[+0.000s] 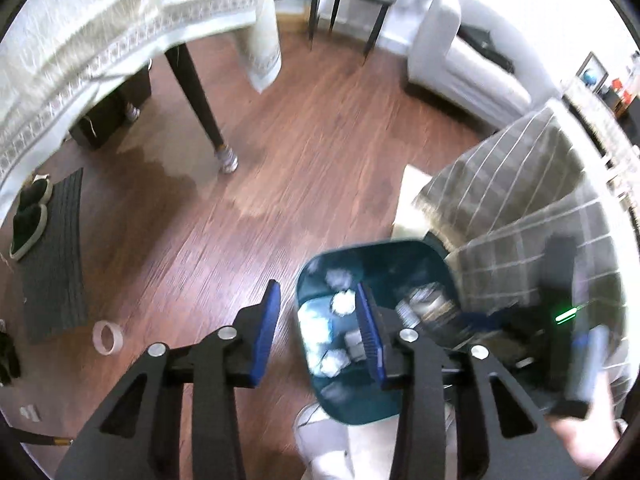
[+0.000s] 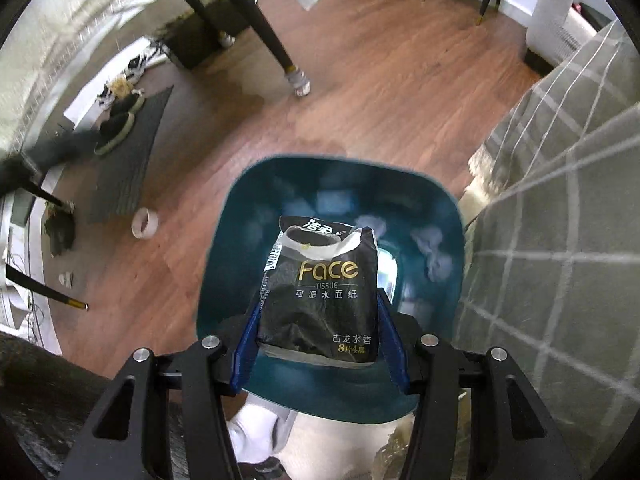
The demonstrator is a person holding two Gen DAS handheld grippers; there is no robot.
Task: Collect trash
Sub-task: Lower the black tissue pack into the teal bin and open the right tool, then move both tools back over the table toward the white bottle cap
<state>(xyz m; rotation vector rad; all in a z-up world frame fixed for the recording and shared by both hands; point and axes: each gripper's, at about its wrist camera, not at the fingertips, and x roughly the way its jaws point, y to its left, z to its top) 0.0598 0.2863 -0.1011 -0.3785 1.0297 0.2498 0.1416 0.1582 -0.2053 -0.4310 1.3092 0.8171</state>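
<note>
My right gripper (image 2: 320,300) is shut on a black "Face" tissue pack (image 2: 320,280), its blue pads pressing both sides. The pack hangs directly over the open teal bin (image 2: 240,200). Inside the bin lie crumpled white tissues (image 2: 434,252) and a pale plastic pack. In the left wrist view the same bin (image 1: 376,404) stands on the wooden floor, holding tissue balls (image 1: 344,302) and wrappers. My left gripper (image 1: 318,286) is open above the bin's left rim, with nothing between its blue pads.
A roll of tape (image 1: 107,338) (image 2: 145,223) and a small white scrap (image 2: 66,279) lie on the floor left of the bin. A grey checked blanket (image 1: 520,208) crowds the bin's right side. A table leg (image 1: 200,100) and a mat with slippers (image 1: 52,248) stand further left.
</note>
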